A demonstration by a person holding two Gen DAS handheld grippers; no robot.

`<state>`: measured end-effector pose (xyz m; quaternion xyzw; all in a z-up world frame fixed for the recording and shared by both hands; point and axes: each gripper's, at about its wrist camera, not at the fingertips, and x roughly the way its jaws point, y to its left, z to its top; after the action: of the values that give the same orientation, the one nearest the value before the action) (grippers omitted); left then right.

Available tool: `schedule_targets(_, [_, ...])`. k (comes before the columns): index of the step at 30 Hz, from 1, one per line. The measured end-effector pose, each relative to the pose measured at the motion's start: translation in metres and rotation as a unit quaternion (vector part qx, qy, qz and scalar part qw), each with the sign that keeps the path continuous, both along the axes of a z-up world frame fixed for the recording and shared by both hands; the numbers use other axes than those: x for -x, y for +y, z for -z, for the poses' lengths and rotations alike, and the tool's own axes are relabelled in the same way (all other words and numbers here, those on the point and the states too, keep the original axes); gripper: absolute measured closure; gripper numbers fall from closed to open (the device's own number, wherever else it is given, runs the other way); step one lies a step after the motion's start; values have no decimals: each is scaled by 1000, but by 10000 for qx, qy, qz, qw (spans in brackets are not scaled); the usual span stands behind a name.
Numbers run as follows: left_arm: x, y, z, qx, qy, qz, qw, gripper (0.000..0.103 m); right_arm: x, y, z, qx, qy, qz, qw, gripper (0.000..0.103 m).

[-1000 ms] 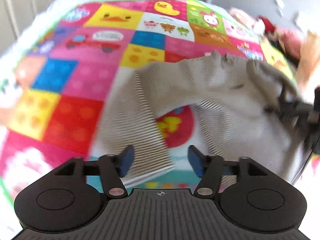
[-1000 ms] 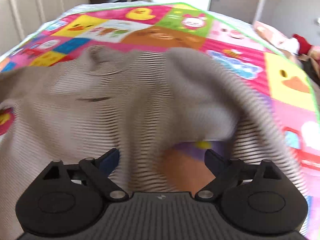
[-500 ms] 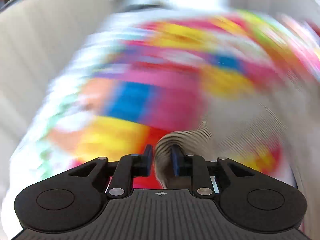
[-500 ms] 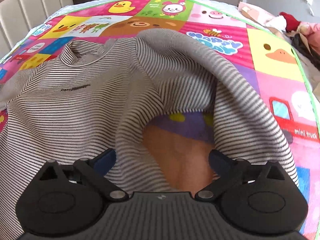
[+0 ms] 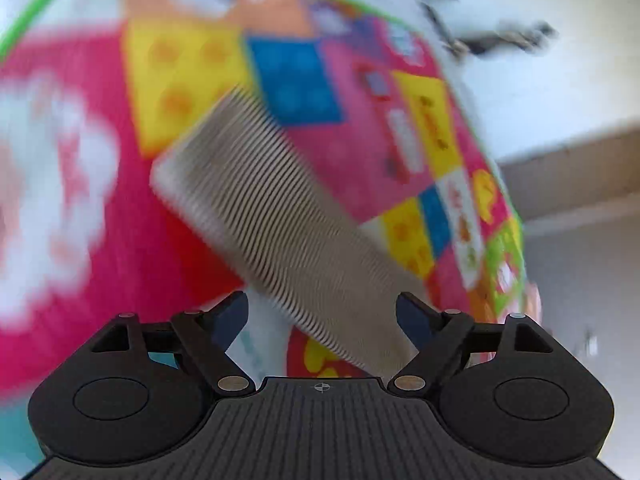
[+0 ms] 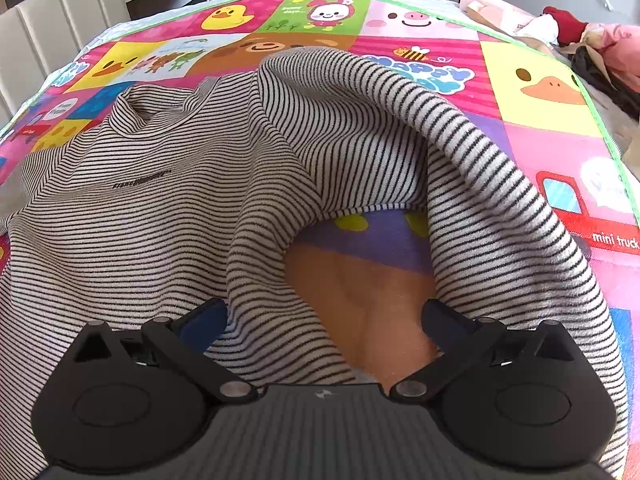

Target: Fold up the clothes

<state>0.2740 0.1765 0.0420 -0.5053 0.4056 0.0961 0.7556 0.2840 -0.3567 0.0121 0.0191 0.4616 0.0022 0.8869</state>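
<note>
Both tongs gape over striped shirt (image 6: 168,216), mat (image 6: 532,88).

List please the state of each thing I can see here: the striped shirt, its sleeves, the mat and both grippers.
striped shirt: lying front up on the mat, rumpled, not folded yet.
right sleeve: curled in an arch over the mat, not flat.
left sleeve: stretched out straight on the mat; picture is blurred.
play mat: spread flat under the shirt.
left gripper: open, holding nothing.
right gripper: open, holding nothing.
</note>
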Motion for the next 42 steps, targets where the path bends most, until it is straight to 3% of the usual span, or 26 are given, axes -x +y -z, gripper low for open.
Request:
schedule_targets(3, [4, -14, 12, -156, 26, -952, 9953, 15, -3, -2, 1, -120, 76, 75, 9999, 0])
schedule_targets(5, [-1, -22, 11, -413, -46, -1244, 9914, 16, -6, -3, 2, -184, 173, 118, 9996, 0])
schedule_targets(7, [-16, -30, 6, -934, 2, -1123, 9893, 31, -11, -4, 1, -224, 287, 99, 9993, 0])
schedule_targets(9, [-33, -36, 0, -1474, 79, -901, 9849, 70, -13, -9, -4, -333, 254, 89, 9991, 0])
schedule_targets(11, [-47, -40, -10, -1930, 82, -652, 9790, 88, -16, -13, -19, -403, -32, -17, 9992, 0])
schedule_targets(14, [-66, -51, -34, -2455, -255, -201, 9688, 91, -23, -19, -44, -402, -508, -180, 9977, 0])
schedule_targets(18, [-80, -78, -68, -3010, -808, 340, 9496, 93, -69, -28, -55, 614, -675, 10, 9958, 0])
schedule_targets(21, [-86, -100, -89, -3053, -1157, 540, 9437, 93, -110, -37, -38, 1490, -629, 189, 9867, 0])
schedule_targets(25, [-86, -115, -106, -2892, -1427, 630, 9445, 93, -146, -48, -10, 2355, -342, 143, 9712, 0])
schedule_targets(29, [-82, -109, -108, -2662, -1435, 536, 9517, 94, -121, -56, -33, 1981, -849, 255, 9762, 0])
schedule_targets(32, [-85, -108, -107, -2729, -1387, 553, 9504, 99, -84, -59, -50, 1596, -1166, 214, 9800, 0])
schedule_targets(38, [-90, -125, -103, -2907, -1248, 702, 9461, 98, -28, -62, -45, 1008, -1075, 404, 9883, 0])
schedule_targets(40, [-86, -121, -97, -2941, -1012, 502, 9491, 80, -16, -68, -40, 740, -951, 669, 9905, 0])
schedule_targets(41, [-86, -117, -92, -2941, -845, 397, 9512, 49, -11, -69, -36, 672, -857, 754, 9912, 0])
schedule_targets(42, [-90, -113, -87, -2972, -633, 303, 9522, 28, -7, -70, -31, 620, -759, 826, 9918, 0])
